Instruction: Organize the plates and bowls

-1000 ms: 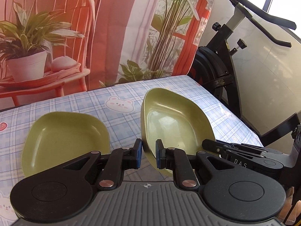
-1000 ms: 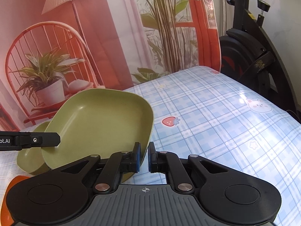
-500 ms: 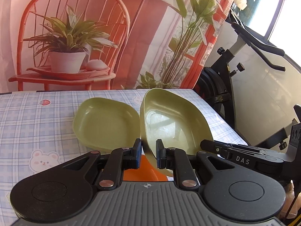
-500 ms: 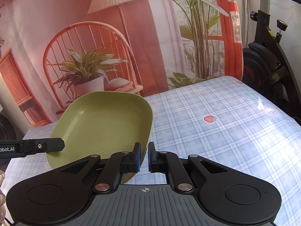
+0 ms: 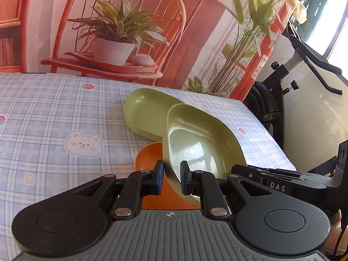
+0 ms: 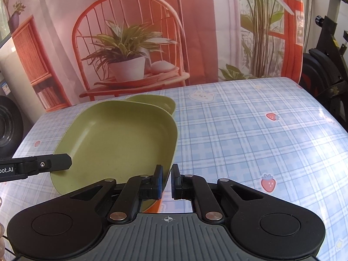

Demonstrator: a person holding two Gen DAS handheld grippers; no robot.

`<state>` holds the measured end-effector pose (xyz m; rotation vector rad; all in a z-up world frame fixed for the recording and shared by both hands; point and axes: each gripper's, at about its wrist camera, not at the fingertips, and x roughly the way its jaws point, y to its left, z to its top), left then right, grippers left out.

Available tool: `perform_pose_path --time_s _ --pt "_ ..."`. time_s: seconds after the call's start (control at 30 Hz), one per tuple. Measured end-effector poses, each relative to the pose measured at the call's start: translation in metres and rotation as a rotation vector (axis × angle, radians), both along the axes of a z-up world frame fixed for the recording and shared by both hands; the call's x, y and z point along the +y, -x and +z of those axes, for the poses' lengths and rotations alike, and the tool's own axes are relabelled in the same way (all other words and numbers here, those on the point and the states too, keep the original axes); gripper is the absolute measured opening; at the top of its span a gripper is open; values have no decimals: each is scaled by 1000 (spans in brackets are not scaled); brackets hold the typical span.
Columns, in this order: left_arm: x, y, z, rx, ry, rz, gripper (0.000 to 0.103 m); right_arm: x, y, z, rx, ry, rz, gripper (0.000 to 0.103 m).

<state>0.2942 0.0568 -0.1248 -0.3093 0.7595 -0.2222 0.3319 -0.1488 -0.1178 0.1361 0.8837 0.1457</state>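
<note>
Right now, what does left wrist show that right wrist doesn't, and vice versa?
Left wrist only: most of the orange dish under the held green plate, and the right gripper side-on at the plate's far rim.
Right wrist only: the left gripper coming in from the left.
Both: the held green plate, a second green plate behind it, the plaid tablecloth.

a green plate (image 5: 202, 143) with rounded corners and a raised rim is tilted up off the tablecloth, its hollow glossy and catching reflections; in the right wrist view the same green plate (image 6: 117, 141) shows a matte inner face. behind it a second green plate (image 5: 148, 114) of the same shape lies flat on the cloth, partly hidden. an orange plate (image 5: 150, 154) lies beneath the tilted one, only its edge showing.
</note>
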Motion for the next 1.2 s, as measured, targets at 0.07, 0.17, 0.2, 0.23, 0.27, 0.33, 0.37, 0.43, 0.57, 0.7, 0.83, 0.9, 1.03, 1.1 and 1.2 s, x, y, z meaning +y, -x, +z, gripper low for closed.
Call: perform_pose_path --time_s 0.07,0.17,0.2,0.23,0.27,0.33,0.37,0.43,0.57,0.7,0.83,0.9,1.03,1.1,1.2 --pt "2 1 -4 12 5 8 17 2 1 -2 11 -2 1 7" --pt "5 2 -8 22 11 21 16 7 3 -5 21 4 9 7" --pt "6 3 -9 24 14 24 17 9 3 -6 25 7 12 7" --pt "7 7 -12 26 16 27 17 9 3 -7 30 9 15 7" --pt "7 8 -13 29 16 26 17 10 3 -8 34 12 17 7" --pt "6 8 -16 44 10 23 17 12 2 -9 43 17 20 7" --pt "6 8 -18 52 12 22 17 13 2 -10 46 19 20 7" --pt "7 8 -21 62 17 25 17 14 1 -11 53 23 21 7" --pt "8 8 -23 72 12 27 17 16 -1 -13 65 28 24 7" --pt "9 8 -25 80 15 31 17 17 -2 -16 81 33 35 7" --pt "8 9 -30 100 25 36 17 18 -4 -18 91 39 36 7" --pt "7 10 -31 100 23 37 17 18 -5 -18 92 44 39 7" --pt "8 11 -31 102 33 39 17 18 -6 -20 99 45 43 7" --pt "8 12 -31 103 34 39 17 18 -6 -20 98 46 42 7" --pt "6 12 -30 103 30 41 17 19 -6 -20 99 44 41 7"
